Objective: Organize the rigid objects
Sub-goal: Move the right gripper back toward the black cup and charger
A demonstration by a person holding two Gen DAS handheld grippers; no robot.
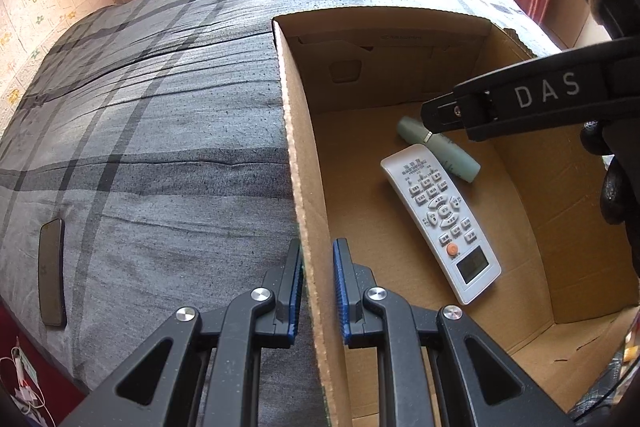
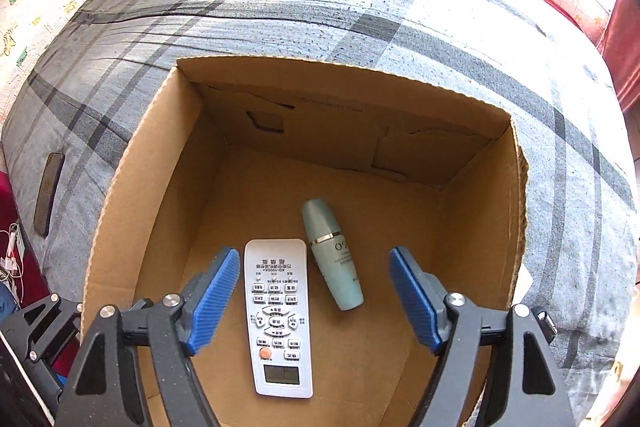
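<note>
White plastic remote control [image 2: 279,315], long and flat with grey buttons and one orange button: lying face up on the floor of the open brown cardboard box [image 2: 132,195], display end toward the near wall. Just beside it, on its right in the right wrist view: pale green plastic bottle [image 2: 331,254] with a silver band at the neck, on its side, tilted a little, very close to the remote; whether touching, cannot tell. Box standing on the bed with the grey plaid cover [image 1: 152,131].

Judged progress: two rigid things already in the box, so well under way. Left outside: a dark flat rectangular phone-like slab [image 1: 52,271] near the bed's left edge, well apart from the box. Probably the next thing to fetch, though only a guess.

Right gripper [image 2: 314,297] above the box, blue fingers spread wide, nothing between them; remote and bottle lying free below. Left gripper [image 1: 318,291] astride the box's left wall, blue fingers pressed close on the cardboard edge, apparently steadying the box.

Count: one box, one remote control, one bottle, one dark slab, two grippers. No other loose rigid things in view on the bed.
</note>
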